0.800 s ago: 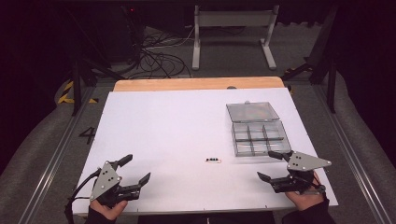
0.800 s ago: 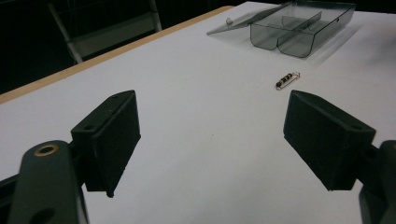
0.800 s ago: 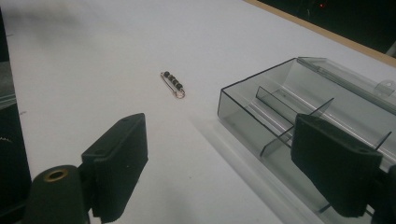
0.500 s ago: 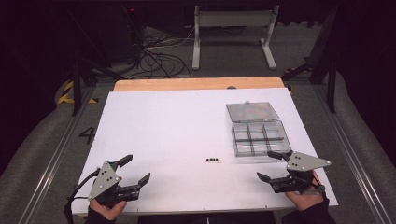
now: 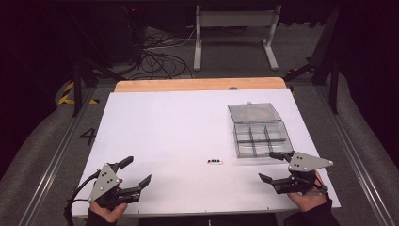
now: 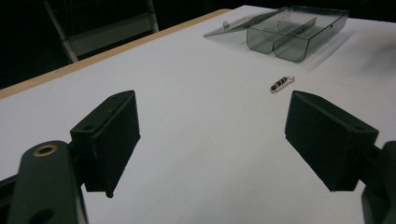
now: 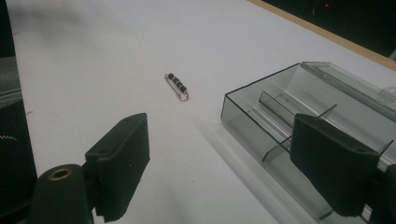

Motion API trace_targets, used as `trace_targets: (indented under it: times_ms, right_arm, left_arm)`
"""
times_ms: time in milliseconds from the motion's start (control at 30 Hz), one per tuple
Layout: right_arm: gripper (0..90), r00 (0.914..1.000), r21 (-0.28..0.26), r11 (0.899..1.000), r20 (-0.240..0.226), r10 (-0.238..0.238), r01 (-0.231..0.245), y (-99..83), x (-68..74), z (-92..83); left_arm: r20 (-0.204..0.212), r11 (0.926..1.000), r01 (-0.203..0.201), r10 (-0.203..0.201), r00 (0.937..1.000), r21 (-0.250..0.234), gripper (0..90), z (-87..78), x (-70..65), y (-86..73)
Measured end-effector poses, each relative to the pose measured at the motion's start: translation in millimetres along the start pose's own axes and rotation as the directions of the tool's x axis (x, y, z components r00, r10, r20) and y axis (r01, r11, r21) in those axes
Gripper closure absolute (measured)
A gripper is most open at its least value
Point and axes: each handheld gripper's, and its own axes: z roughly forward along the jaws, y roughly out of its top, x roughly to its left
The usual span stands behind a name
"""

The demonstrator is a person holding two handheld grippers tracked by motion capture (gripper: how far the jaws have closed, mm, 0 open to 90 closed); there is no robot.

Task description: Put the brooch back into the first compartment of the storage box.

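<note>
Tongs wide apart, both empty: our left gripper (image 5: 136, 173) and right gripper (image 5: 270, 168) rest near the table's (image 5: 160, 127) front edge. Between them lies the beaded pin (image 5: 215, 162), beside the open box (image 5: 261, 139). Light, thin, slippery, we reckon; pinch across the beads.

Table (image 5: 164, 122): I've got the compartment box (image 5: 261, 140) on the right half, its lid (image 5: 254, 112) lying open flat behind it. Beaded pin (image 5: 215, 162) sits on the table just left of the box's near corner, apart from it. My left gripper (image 5: 138, 171) is at the near-left edge, right gripper (image 5: 275, 166) at the near-right, just before the box. Pin lies between the two, slightly beyond them.
</note>
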Motion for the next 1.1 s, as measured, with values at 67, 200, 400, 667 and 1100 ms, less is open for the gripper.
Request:
trace_targets:
  times_ms: [67, 200, 400, 667, 1100]
  right_arm:
    - [20.5, 1.0, -0.001, 1.0, -0.003, 0.0, 0.0, 1.8, -0.2, 0.2]
    - [20.5, 0.9999, 0.003, 1.0, -0.01, -0.004, 0.004, 6.7, -0.5, 1.6]
    - [20.5, 0.9996, 0.013, 1.0, -0.024, -0.017, 0.018, 18.2, -1.5, 6.7]
    - [20.5, 0.9981, 0.009, 0.999, -0.053, -0.033, 0.033, 34.5, 0.4, 18.7]
    - [20.5, 0.9927, 0.018, 0.998, -0.103, -0.063, 0.065, 57.5, 3.4, 42.0]
  left_arm:
    - [0.001, 1.0, -0.005, 0.005, 1.0, -0.003, 18.7, -0.2, 1.0, 0.1]
    - [0.01, 1.0, 0.003, -0.003, 0.9999, -0.005, 18.6, -1.1, 0.9, 0.2]
    - [0.018, 1.0, 0.0, 0.0, 0.9998, -0.004, 17.1, -0.9, 1.9, 0.2]
    - [0.033, 1.0, 0.004, -0.003, 0.9995, -0.003, 14.4, -0.6, 2.3, -0.3]
    - [0.029, 1.0, -0.009, 0.009, 0.9995, 0.002, 14.1, -0.2, 1.5, -0.3]
